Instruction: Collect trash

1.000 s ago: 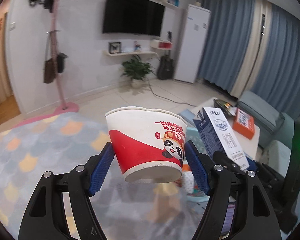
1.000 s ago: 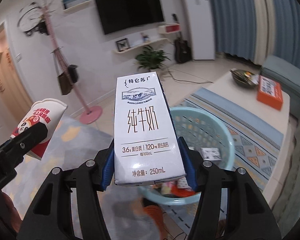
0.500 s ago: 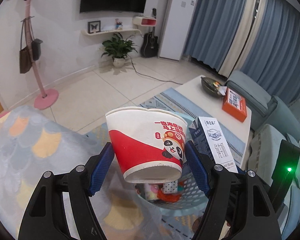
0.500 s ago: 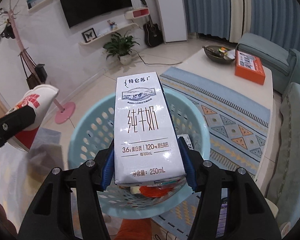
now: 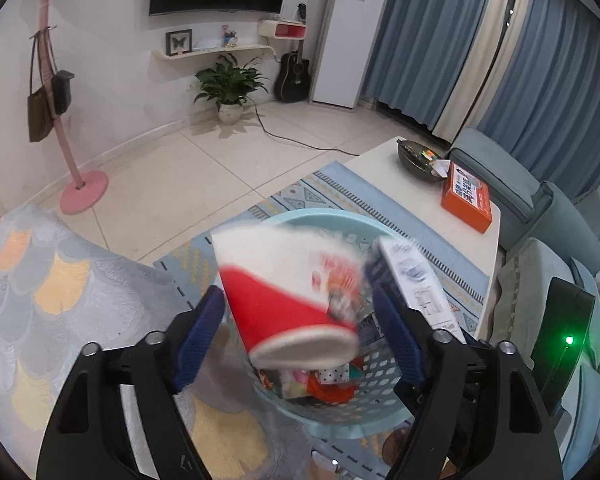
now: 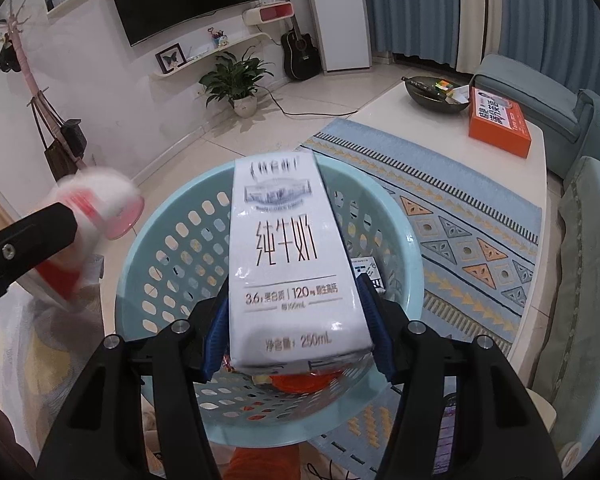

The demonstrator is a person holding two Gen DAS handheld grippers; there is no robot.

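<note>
My left gripper [image 5: 298,328] stands open over the light blue basket [image 5: 340,420]. The red and white paper cup [image 5: 284,292] is blurred between the fingers, clear of both pads. My right gripper [image 6: 296,332] has its jaws spread; the white milk carton [image 6: 288,264] is blurred between the pads, over the basket [image 6: 172,248]. The carton also shows in the left wrist view [image 5: 416,280], and the cup in the right wrist view [image 6: 92,216]. Trash lies in the basket bottom.
A white coffee table [image 6: 440,120] holds an orange box [image 6: 498,120] and a dark bowl [image 6: 436,92]. A patterned rug [image 6: 468,232] lies under it. A teal sofa [image 5: 540,208] is at right, a grey patterned cloth [image 5: 40,300] at left.
Both grippers moved over the basket and opened. The cup and the carton, held firmly before, are now blurred and loose between the pads.
</note>
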